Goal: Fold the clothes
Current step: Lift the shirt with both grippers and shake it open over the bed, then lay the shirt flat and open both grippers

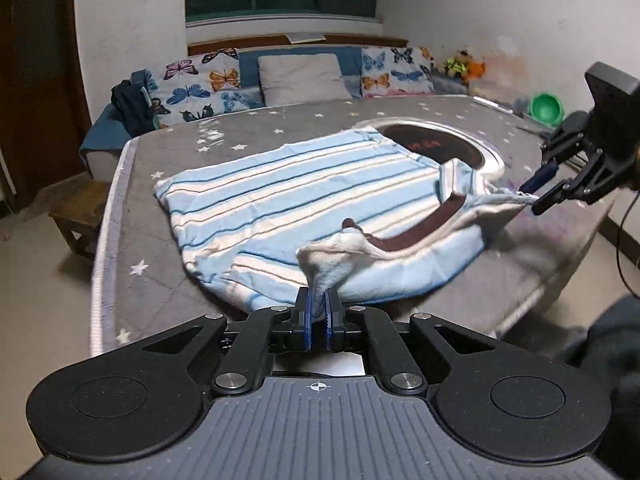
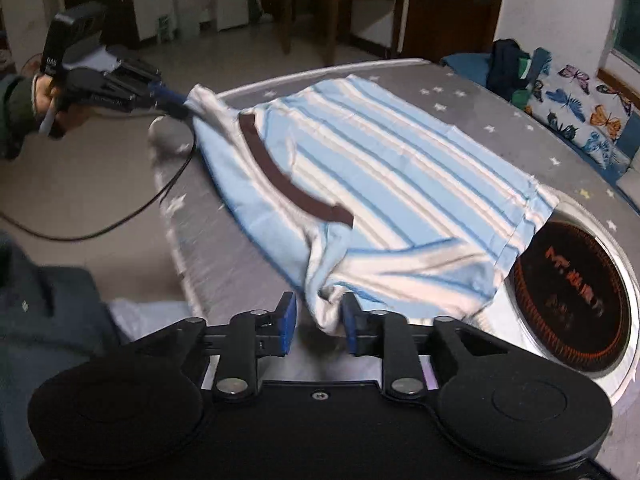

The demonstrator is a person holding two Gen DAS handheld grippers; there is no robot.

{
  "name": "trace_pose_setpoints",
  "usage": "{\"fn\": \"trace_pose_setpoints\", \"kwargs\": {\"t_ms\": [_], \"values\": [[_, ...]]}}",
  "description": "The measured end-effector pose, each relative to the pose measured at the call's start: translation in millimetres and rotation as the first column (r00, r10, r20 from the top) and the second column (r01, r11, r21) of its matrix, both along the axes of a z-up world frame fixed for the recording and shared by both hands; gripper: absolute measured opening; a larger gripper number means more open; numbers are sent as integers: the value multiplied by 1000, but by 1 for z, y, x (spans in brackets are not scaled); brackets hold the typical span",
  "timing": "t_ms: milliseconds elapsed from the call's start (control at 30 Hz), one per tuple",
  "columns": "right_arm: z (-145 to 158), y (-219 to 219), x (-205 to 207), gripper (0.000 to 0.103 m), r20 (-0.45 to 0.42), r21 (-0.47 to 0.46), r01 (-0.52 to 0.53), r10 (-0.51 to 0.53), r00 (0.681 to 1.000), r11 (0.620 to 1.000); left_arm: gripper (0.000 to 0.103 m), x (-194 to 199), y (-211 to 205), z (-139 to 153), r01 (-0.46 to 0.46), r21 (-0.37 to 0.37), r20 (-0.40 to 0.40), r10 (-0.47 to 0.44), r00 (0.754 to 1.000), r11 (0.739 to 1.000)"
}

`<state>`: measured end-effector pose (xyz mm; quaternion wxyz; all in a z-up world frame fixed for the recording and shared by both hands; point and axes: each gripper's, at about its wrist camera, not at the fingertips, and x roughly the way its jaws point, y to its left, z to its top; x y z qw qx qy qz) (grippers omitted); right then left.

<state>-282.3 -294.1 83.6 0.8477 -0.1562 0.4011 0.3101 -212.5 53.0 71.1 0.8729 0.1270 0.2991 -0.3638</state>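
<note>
Striped shirt [image 1: 304, 196] on grey table [image 1: 160, 248]

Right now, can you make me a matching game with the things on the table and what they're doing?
Things:
1. left gripper
2. right gripper
3. striped shirt
4. round cooktop

States:
A. set into the table, partly under the shirt
B. spread out on the grey starry cover
C. pinched shut on a shirt corner
D. open, cloth loose between the pads

Pairs: 1-C, 2-D, 3-B, 4-A
</note>
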Motion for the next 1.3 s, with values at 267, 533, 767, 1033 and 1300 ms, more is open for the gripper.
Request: {"fn": "trace_pose_setpoints", "kwargs": {"t_ms": [267,533,767,1033,1300], "values": [[5,10,19,45,5,63,9,-9,1000,998,8,8,-3,16,-39,-55,30,41,999,998],[-42,43,42,45,-110,59,-62,68,992,996,23,9,-49,1,52,-52,-3,-52,999,997],[-42,46,43,45,-115,61,-57,63,991,997,24,9,-79,-20,98,-3,-19,-98,995,995],[-47,32,67,45,-46,16,113,-112,993,993,27,17,-108,-43,82,75,-26,-80,996,994],[-61,31,73,19,-18,-25,154,-154,988,988,30,23,-129,-60,51,154,-9,-51,999,987]]}}
